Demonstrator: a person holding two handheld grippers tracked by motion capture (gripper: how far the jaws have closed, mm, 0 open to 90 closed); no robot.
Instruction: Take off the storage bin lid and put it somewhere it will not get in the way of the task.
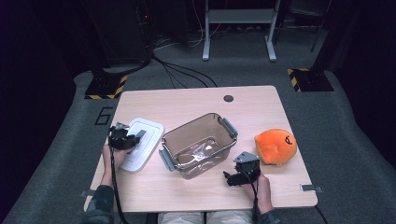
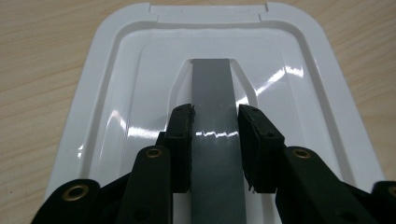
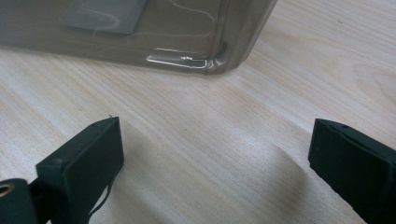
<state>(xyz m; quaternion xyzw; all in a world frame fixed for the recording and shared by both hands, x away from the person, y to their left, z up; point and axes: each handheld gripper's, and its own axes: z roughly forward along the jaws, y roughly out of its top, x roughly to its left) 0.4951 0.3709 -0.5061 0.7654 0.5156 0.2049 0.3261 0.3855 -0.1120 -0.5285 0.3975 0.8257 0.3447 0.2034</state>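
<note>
On the table [image 1: 196,100], lid [image 1: 148,129], bin [image 1: 201,142].

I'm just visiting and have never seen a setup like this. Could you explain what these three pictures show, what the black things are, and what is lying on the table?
There is no robot here: a person sits at a wooden table holding a hand-held claw in each hand. The high view looks down from above. The other two pictures come from small cameras riding on each claw, looking along its two black jaws.

On the table are a white lid, a clear open container with grey latches, and an orange plush toy.

The left claw sits over the lid, its jaws on either side of the lid's grey handle strip; whether they already squeeze it I can't tell. The right claw is wide open and holds nothing, hovering near a corner of the container.
</note>
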